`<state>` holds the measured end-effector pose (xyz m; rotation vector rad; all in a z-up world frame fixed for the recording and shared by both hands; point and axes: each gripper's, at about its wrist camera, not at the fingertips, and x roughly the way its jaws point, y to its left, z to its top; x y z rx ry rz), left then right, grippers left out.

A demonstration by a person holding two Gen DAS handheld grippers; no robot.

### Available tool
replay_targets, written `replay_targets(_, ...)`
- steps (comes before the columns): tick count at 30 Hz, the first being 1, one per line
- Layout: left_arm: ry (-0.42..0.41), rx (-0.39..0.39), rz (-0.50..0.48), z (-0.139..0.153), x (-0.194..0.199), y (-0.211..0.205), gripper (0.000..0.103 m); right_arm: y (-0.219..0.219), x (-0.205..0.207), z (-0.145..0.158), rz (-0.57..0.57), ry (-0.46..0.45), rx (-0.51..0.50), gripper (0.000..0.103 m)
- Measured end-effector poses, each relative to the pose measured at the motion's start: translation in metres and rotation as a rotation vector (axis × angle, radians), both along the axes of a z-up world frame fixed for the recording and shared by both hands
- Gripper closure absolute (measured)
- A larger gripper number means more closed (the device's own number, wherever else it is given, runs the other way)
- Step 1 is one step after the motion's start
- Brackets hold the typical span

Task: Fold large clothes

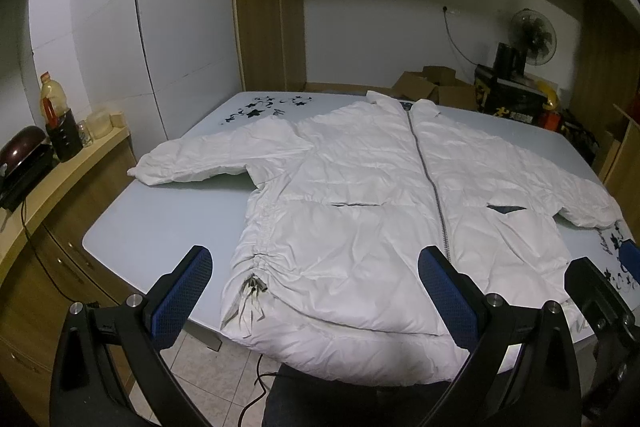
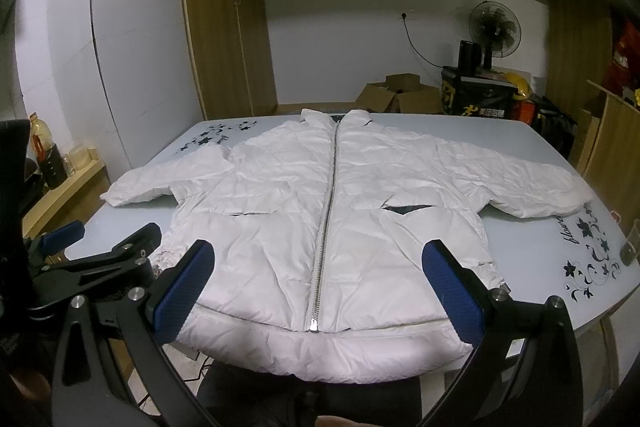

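One white jacket (image 2: 332, 211) lies flat on one table (image 2: 520, 247), zipped, two sleeves outspread. Left gripper (image 1: 316, 291) and right gripper (image 2: 320, 285): both spread, holding nothing.

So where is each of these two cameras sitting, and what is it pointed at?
Left wrist: rides the left gripper, looking over the white jacket from its left hem; the right gripper's fingers show at right.
Right wrist: rides the right gripper, centred on the zipper; the left gripper shows at left.
Both share the jacket spread on the table, and open jaws.
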<state>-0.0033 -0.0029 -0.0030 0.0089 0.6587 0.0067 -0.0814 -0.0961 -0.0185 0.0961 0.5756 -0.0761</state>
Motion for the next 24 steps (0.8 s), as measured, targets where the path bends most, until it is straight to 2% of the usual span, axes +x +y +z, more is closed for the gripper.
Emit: replay_targets(24, 0.000, -0.014, -0.001, -0.0067, 0.0000, -0.0044, 0.000, -0.0014, -0.0010, -0.0044, -0.006, 0.010, 0.004, 0.000)
